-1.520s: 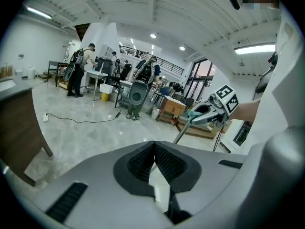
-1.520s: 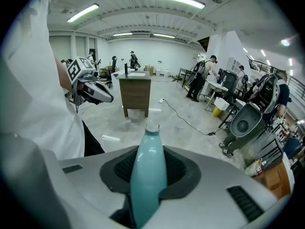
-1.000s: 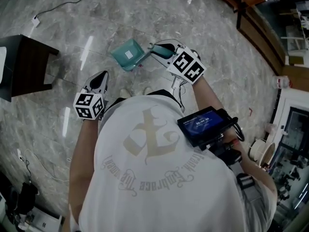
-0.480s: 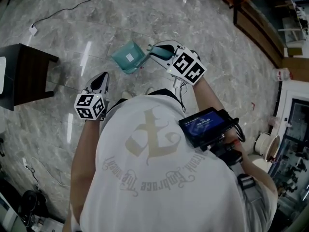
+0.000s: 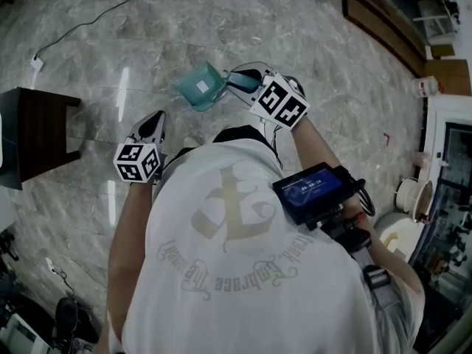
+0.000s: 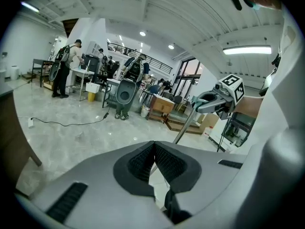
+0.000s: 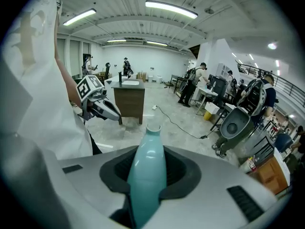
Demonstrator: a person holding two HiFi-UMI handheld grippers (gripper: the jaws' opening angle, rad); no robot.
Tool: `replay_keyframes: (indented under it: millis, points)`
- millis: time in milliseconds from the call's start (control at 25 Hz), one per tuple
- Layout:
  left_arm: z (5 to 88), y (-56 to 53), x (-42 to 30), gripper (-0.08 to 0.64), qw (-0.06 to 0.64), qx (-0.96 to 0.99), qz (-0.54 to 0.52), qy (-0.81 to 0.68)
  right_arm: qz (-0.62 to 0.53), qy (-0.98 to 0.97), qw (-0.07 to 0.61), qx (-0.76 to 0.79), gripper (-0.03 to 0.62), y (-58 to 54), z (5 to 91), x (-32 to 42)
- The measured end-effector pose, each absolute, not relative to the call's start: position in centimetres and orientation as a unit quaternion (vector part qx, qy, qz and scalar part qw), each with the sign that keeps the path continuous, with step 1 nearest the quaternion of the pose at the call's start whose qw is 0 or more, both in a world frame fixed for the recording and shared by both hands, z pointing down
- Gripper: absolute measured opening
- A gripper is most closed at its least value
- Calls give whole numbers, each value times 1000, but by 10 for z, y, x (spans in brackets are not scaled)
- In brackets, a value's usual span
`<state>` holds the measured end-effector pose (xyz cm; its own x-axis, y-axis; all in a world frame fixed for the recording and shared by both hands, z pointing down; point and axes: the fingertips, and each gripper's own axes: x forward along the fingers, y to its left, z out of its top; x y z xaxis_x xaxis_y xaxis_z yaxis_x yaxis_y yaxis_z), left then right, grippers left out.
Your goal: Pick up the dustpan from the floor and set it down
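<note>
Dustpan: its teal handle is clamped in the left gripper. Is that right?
No. The right gripper clamps the dustpan by its teal handle, as the right gripper view shows. The left gripper is shut on nothing.

The grey marbled floor [image 5: 332,72] is stretching across the whole room, and ceiling lights are glinting on it. On the left a dark table [image 5: 37,127] is standing on it. A black cable [image 6: 68,124] is snaking over the floor from the far side toward that table, and its white plug [image 5: 35,63] is lying just beyond the table. At the far right a long wooden bench [image 5: 383,24] is running along the floor's edge, and a white jug [image 5: 422,87] is sitting near it. A small red scrap [image 5: 385,136] is lying on bare floor right of centre. Dark gear [image 5: 63,319] is crowding the near left corner. Far off, people [image 6: 64,70] are standing around desks.
</note>
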<state>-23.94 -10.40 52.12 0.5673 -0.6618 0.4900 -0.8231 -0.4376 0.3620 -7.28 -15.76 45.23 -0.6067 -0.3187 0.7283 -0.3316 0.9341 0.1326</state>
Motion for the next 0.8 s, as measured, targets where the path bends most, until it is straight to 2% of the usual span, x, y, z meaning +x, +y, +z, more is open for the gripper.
replay_keyframes:
  millis: [800]
  points:
    - [522,-108,-173,12,301,842,173,-413,67,-871,437,215,107,-153,514,22]
